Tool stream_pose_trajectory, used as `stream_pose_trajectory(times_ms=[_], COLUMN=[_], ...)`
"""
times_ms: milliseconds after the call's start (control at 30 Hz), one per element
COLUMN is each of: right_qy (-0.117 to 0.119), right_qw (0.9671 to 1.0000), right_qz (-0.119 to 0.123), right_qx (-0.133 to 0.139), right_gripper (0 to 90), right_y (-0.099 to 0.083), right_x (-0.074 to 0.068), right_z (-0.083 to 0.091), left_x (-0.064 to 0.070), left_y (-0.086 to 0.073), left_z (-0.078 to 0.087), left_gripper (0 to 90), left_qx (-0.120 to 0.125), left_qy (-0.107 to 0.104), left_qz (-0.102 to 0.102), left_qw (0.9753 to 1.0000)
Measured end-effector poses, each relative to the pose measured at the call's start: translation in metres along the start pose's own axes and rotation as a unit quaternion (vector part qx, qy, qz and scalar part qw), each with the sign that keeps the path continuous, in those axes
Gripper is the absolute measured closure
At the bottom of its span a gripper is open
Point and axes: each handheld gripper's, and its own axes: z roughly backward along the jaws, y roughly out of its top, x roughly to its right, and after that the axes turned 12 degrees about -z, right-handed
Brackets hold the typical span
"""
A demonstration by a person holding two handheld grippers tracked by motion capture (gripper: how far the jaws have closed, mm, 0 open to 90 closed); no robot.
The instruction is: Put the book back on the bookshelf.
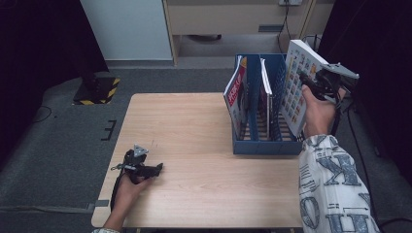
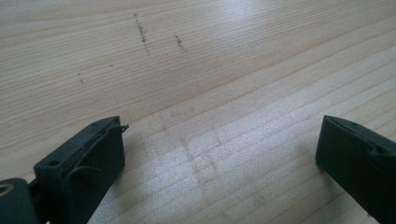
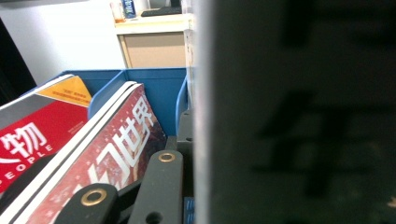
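Note:
A blue file rack [image 1: 257, 145] stands at the table's right side with two magazines in it: a red one [image 1: 235, 94] leaning left and a second [image 1: 266, 85] in the middle slot. My right gripper [image 1: 311, 82] is shut on a white book with a grid of small pictures [image 1: 295, 87], held tilted over the rack's rightmost slot. In the right gripper view the book's spine [image 3: 299, 116] fills the right half, beside the red magazines [image 3: 112, 154] and the blue rack wall [image 3: 159, 93]. My left gripper [image 1: 158, 169] rests open low over the table's front left; its jaws stand wide apart with bare wood [image 2: 219, 140] between them.
The wooden table [image 1: 184, 126] is bare left of the rack. A yellow-and-black striped base [image 1: 97, 90] stands on the grey floor at the back left. A cabinet [image 1: 233, 19] and white wall panel lie behind the table.

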Motion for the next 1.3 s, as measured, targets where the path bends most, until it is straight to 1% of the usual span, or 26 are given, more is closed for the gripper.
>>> stream_pose_trajectory(times_ms=[167, 200, 233, 267, 333, 433, 533, 633, 733, 967, 1033, 1133, 1300], right_qy=[-0.001, -0.007, -0.007, -0.015, -0.018, -0.017, -0.012, -0.010, -0.009, -0.009, -0.008, -0.008, -0.008], right_qw=[1.0000, 1.0000, 1.0000, 0.9999, 0.9998, 0.9998, 0.9997, 0.9997, 0.9998, 0.9998, 0.9998, 0.9997, 0.9997], right_qz=[0.002, 0.000, 0.000, -0.002, -0.004, -0.005, -0.015, -0.020, -0.014, -0.016, -0.015, -0.022, -0.021], right_qx=[0.000, 0.003, 0.003, 0.007, 0.009, 0.008, 0.012, 0.014, 0.013, 0.006, 0.005, 0.008, 0.005], right_gripper=[73.9, 73.9, 73.9, 73.9, 73.9, 73.9, 73.9, 73.9, 73.9, 73.8, 73.9, 73.8, 73.8], right_y=[-0.003, -0.004, -0.004, -0.006, -0.008, -0.012, -0.020, -0.024, -0.031, -0.042, -0.043, -0.047, -0.050], right_x=[0.002, 0.003, 0.003, 0.004, 0.004, 0.005, 0.008, 0.010, 0.010, 0.013, 0.014, 0.016, 0.016], right_z=[-0.005, -0.007, -0.007, -0.009, -0.012, -0.014, -0.016, -0.018, -0.023, -0.029, -0.030, -0.031, -0.033], left_x=[0.000, 0.000, 0.000, 0.000, 0.000, 0.000, 0.000, 0.000, 0.001, 0.001, 0.001, 0.001, 0.001], left_y=[0.000, 0.000, 0.000, 0.000, 0.000, 0.000, 0.000, 0.000, 0.000, 0.000, 0.000, 0.000, 0.000], left_z=[0.000, 0.000, 0.000, 0.000, 0.000, 0.000, 0.000, 0.001, 0.001, 0.001, 0.001, 0.001, 0.001], left_gripper=[0.4, 0.4, 0.4, 0.4, 0.4, 0.4, 0.5, 0.5, 0.5, 0.5, 0.5, 0.5, 0.5], left_qx=[0.000, 0.000, 0.000, 0.000, -0.001, -0.001, -0.002, -0.003, -0.003, -0.003, -0.003, -0.003, -0.003], left_qy=[0.000, 0.000, 0.000, 0.000, 0.000, 0.000, 0.001, 0.002, 0.002, 0.003, 0.003, 0.003, 0.003], left_qz=[0.000, 0.000, 0.000, 0.000, -0.001, -0.002, -0.001, 0.000, 0.000, 0.000, 0.001, 0.000, 0.001], left_qw=[1.0000, 1.0000, 1.0000, 1.0000, 1.0000, 1.0000, 1.0000, 1.0000, 1.0000, 1.0000, 1.0000, 1.0000, 1.0000])
